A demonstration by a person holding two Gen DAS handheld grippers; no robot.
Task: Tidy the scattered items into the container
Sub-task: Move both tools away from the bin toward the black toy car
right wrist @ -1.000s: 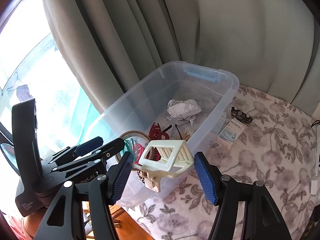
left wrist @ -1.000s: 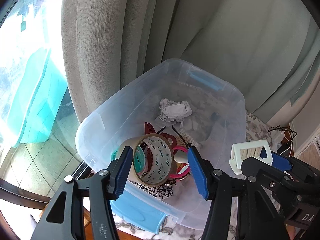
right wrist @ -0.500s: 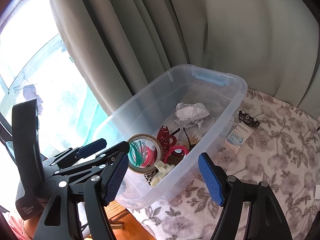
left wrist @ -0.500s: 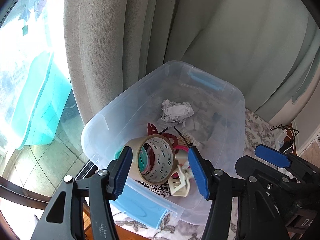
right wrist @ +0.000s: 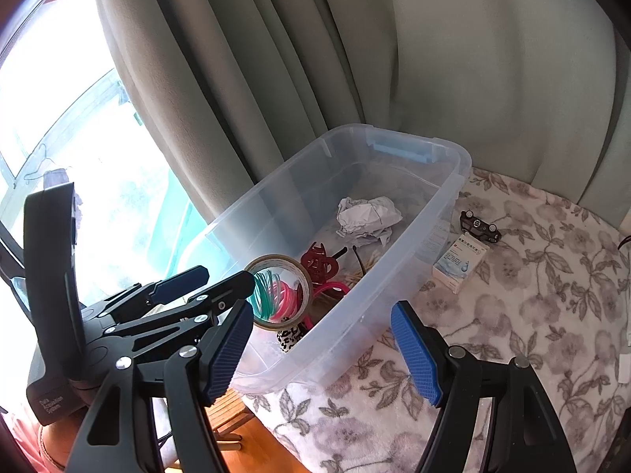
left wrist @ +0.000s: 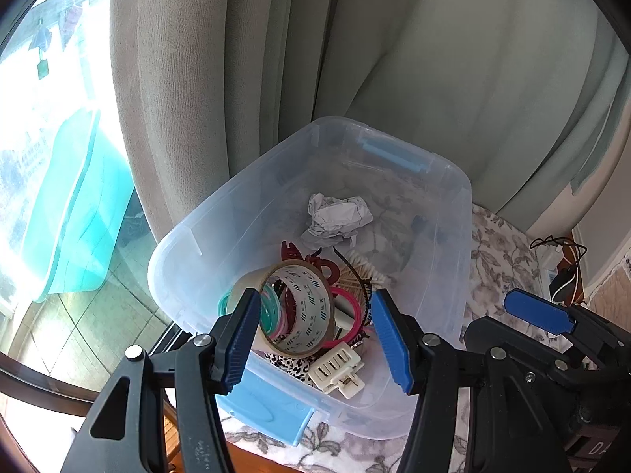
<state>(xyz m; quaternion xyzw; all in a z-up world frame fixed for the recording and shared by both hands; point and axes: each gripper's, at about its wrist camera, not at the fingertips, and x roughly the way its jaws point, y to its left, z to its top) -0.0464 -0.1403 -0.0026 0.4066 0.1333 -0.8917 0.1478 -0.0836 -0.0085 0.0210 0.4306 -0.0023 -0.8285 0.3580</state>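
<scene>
1. Tape roll (left wrist: 294, 311) sits between the left gripper (left wrist: 315, 337) jaws, which stand part-way apart. Its left side lies against the left jaw's blue pad; a clear gap separates it from the right pad. Whether the jaws truly hold it, I cannot tell.
2. The roll stands on edge over the near end of the clear plastic bin (left wrist: 465, 205), its hole facing the camera.
3. Just below the left jaws, a cream hair clip (left wrist: 337, 368) lies in the bin's near corner, touching a leopard-print item (left wrist: 286, 362).
4. Behind the tape roll, seen through and beside it, are green and pink bangles (right wrist: 272, 295), a dark red hair clip (right wrist: 319, 266) and a bundle of thin sticks (left wrist: 363, 272).
5. Farther ahead of the jaws, a crumpled paper ball (left wrist: 337, 218) rests on the bin floor, well apart from the pile.
6. The right gripper (right wrist: 321, 354) jaws stand wide with nothing between them. They hover over the bin's near right wall and the flowered blanket (right wrist: 532, 307) beside it.
7. Ahead and to the right of the right jaws, outside the bin, a small white box (right wrist: 459, 262) lies on the blanket just beside the bin wall.
8. A small black object (right wrist: 479, 226) lies just beyond the box, near it.
9. Grey curtains (right wrist: 453, 59) hang behind the bin.
</scene>
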